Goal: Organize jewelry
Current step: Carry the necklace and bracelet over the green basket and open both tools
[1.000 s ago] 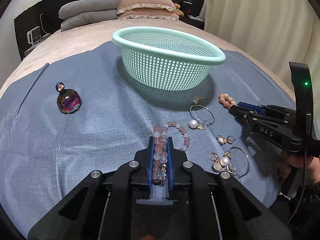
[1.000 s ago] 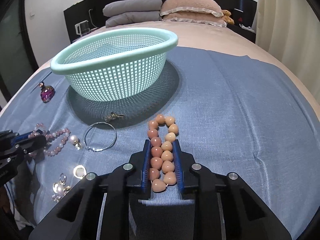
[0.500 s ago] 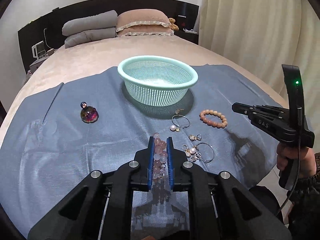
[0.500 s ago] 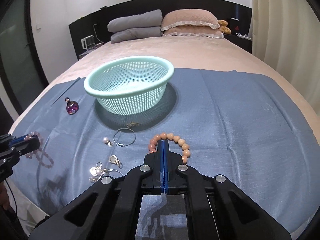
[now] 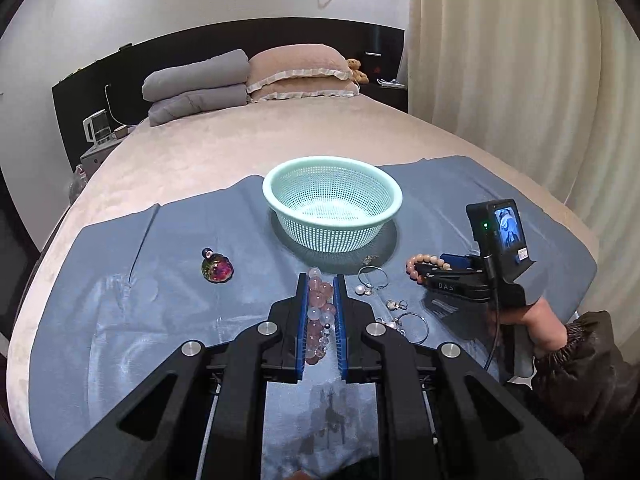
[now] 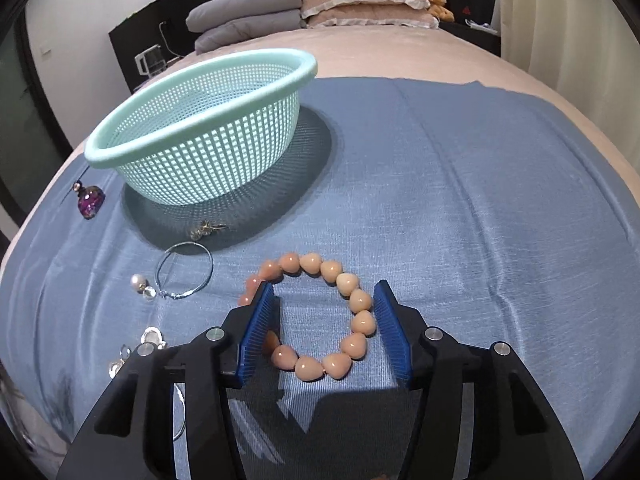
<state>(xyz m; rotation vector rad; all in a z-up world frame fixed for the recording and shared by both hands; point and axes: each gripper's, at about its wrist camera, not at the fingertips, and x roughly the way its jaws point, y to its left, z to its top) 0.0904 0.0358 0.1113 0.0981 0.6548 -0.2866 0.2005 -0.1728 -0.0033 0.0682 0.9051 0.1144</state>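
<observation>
My left gripper [image 5: 321,280] is shut on a pink bead bracelet [image 5: 318,312] and holds it above the blue cloth [image 5: 160,300], short of the mint mesh basket [image 5: 332,184]. My right gripper [image 6: 326,292] is open and low over the cloth, its jaws on either side of an orange bead bracelet [image 6: 320,316] that lies flat. The right gripper [image 5: 440,270] and orange bracelet [image 5: 418,266] also show in the left wrist view. The basket [image 6: 200,120] looks empty.
A purple glass perfume bottle [image 5: 216,268] stands left of the basket. A hoop bangle with a pearl [image 6: 184,276], a small gold charm [image 6: 206,230] and several earrings [image 5: 400,316] lie on the cloth. Pillows [image 5: 248,76] lie at the far end of the bed.
My left gripper lifted the pink bracelet off the cloth. My right gripper let go of the orange bracelet, rose shut, then came back down and opened around it.
</observation>
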